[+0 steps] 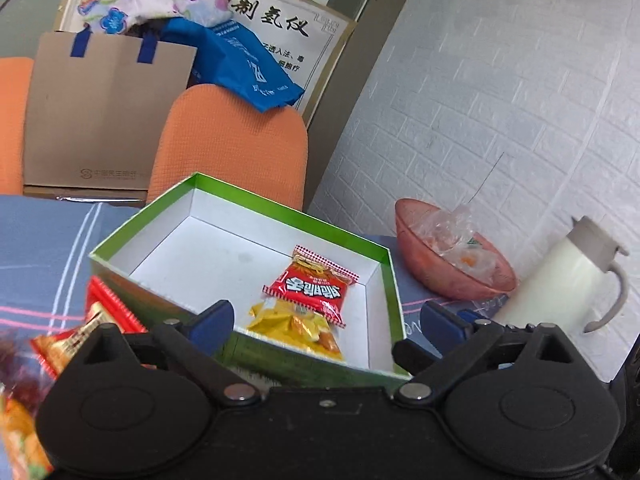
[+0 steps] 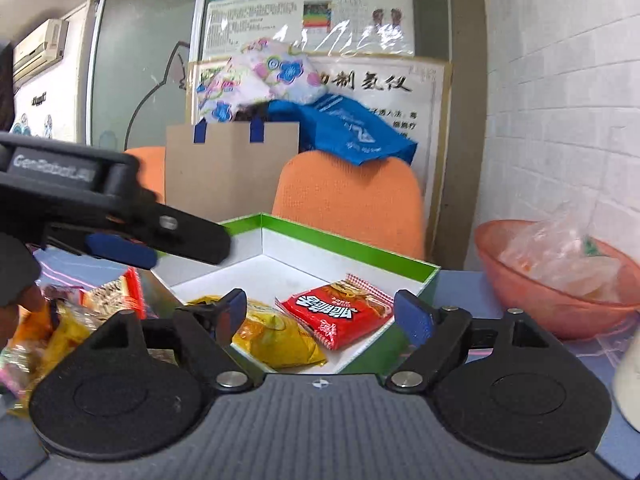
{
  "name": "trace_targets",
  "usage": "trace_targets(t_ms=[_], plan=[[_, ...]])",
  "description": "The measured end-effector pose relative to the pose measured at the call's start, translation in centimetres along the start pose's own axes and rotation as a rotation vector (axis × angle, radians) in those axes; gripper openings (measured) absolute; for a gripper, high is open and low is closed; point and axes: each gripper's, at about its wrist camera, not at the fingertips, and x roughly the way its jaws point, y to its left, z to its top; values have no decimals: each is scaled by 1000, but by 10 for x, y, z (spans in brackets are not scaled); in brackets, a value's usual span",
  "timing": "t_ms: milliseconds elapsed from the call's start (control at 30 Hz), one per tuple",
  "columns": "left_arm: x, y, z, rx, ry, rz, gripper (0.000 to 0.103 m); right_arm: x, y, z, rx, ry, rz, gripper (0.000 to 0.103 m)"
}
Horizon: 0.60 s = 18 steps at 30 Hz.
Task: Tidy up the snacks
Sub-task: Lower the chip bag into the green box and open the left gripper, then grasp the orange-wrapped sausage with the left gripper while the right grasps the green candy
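Orange bowl (image 1: pixel 452 264) and white jug (image 1: pixel 572 272) beside green box (image 1: pixel 384 280)

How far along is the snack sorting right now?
Done: a red snack packet and a yellow snack packet lie in the green box. In hand: nothing; left gripper and right gripper are open. Left: loose snacks beside the box.

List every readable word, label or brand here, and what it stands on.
"制氢仪": framed white poster behind the orange chairs.
"GenRobot.AI": black left hand-held gripper.
"中国民生银行", faint: brown paper bag.
Red snack packet, blue fabric bag, upper wall posters: unreadable.
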Motion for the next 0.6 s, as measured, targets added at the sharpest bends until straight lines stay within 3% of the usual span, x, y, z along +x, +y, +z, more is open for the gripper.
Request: trace_targets(t_ms=[133,300,467,600], plan=[[-41,0,-20,-15,1,-6,103,-39,2,-8,73,25,37,103],[-73,7,-63,-31,29,-36,103,-84,8,-42,132,67,107,103],[-91,20,-103,-79,71,-44,103,-104,25,-77,66,151,61,103],[-101,24,-123,-96,99,-41,103,-99,37,-89,45,194,53,103]])
